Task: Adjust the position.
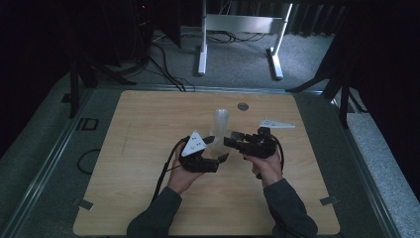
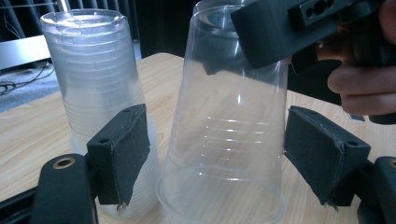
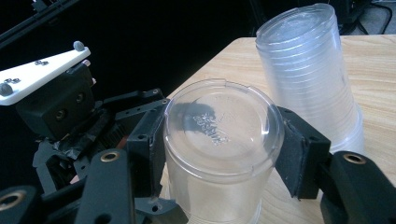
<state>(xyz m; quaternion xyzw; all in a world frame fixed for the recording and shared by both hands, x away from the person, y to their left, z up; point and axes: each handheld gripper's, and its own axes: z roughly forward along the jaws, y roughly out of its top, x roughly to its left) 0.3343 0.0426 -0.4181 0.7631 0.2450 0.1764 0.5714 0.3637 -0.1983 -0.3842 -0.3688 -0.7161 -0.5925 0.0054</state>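
Left tongs (image 2: 224, 154): wide around upturned cup (image 2: 229, 135) | right tongs (image 3: 219, 149): clamping cup's base

Left claw (image 1: 221, 157): black body, white 3-cornered plate with small screws on top, black cable trailing off. Right claw (image 1: 229, 140): black, screw holes in its blocks. Jaws on both: flat black pads, brass-ringed pivots. Dark grey long sleeves (image 1: 158, 210).

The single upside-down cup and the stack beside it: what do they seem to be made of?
The single cup looks like thin clear plastic, glossy: the table shows through its wall, with faint moulded rings. The stack of cups seems the same plastic, looking cloudier where walls overlap. The right claw is shut on the single cup's base.
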